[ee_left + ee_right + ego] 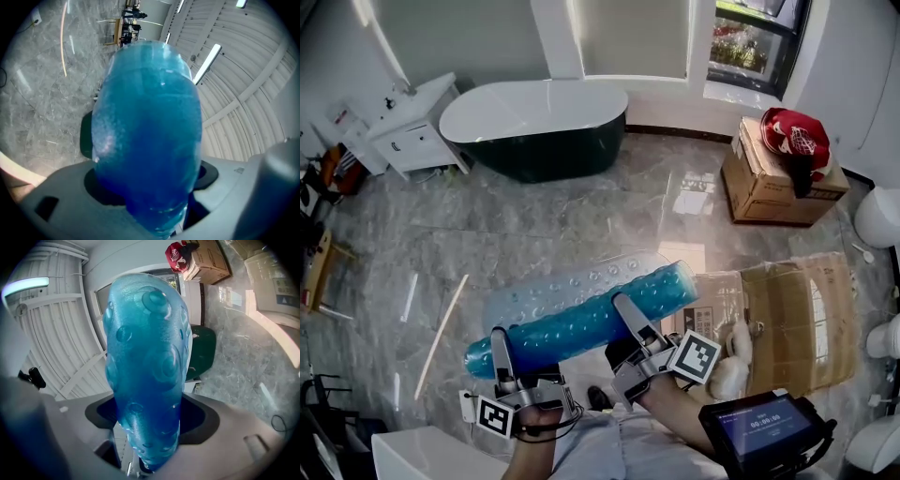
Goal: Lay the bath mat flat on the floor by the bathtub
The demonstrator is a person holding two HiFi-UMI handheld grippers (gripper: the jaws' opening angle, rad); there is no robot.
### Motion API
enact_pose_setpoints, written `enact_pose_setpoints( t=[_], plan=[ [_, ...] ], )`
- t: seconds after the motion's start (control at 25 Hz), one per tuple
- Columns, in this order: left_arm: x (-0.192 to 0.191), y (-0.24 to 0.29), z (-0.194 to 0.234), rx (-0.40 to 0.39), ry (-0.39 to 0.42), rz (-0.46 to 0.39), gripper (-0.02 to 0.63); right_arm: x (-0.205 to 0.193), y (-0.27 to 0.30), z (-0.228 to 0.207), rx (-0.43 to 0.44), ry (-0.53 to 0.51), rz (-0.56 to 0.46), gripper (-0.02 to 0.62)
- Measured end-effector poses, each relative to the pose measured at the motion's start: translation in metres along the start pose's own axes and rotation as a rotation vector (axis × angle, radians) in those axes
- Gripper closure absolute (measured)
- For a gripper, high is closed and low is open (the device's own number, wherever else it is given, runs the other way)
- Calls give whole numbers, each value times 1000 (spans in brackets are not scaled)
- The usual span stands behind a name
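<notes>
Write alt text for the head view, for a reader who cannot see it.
A rolled, translucent blue bath mat is held above the floor, with the left gripper clamped near its left end and the right gripper further right. Beyond it, a dark bathtub stands by the far wall, and a cardboard box sits to the right.

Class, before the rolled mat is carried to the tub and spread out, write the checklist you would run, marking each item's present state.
1. Left gripper holds the bath mat: ok, jaws closed on the roll.
2. Right gripper holds it: ok.
3. Mat laid flat: not ok, rolled up and held in the air.
4. Floor by the bathtub free: ok in the head view.
5. Thin stick on the floor, in the way: cannot tell.
</notes>
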State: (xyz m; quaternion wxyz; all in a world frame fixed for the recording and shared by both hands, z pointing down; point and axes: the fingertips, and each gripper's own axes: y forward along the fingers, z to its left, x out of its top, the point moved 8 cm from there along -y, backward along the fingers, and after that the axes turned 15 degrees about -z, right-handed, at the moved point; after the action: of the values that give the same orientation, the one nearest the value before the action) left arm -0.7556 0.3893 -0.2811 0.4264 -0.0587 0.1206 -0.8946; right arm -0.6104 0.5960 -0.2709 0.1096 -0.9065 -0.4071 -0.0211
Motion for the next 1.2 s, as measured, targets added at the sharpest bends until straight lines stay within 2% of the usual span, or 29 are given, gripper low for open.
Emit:
enact_pose_setpoints(
  t=[0.36, 0.64, 0.92, 1.2],
  plan=[
    [-53, 17, 17, 13, 4, -9, 265, 56, 19, -9, -18, -4, 11, 236],
    [-65, 54, 38, 48, 2, -37, 264, 72, 65, -26, -62, -2, 37, 238],
    [-56, 140, 89, 75, -26, -69, 264, 73, 162, -62, -92, -32, 63, 236],
    [-17, 264, 120, 85, -33, -88, 264, 42, 293, -88, -109, -44, 97, 238]
  ],
)
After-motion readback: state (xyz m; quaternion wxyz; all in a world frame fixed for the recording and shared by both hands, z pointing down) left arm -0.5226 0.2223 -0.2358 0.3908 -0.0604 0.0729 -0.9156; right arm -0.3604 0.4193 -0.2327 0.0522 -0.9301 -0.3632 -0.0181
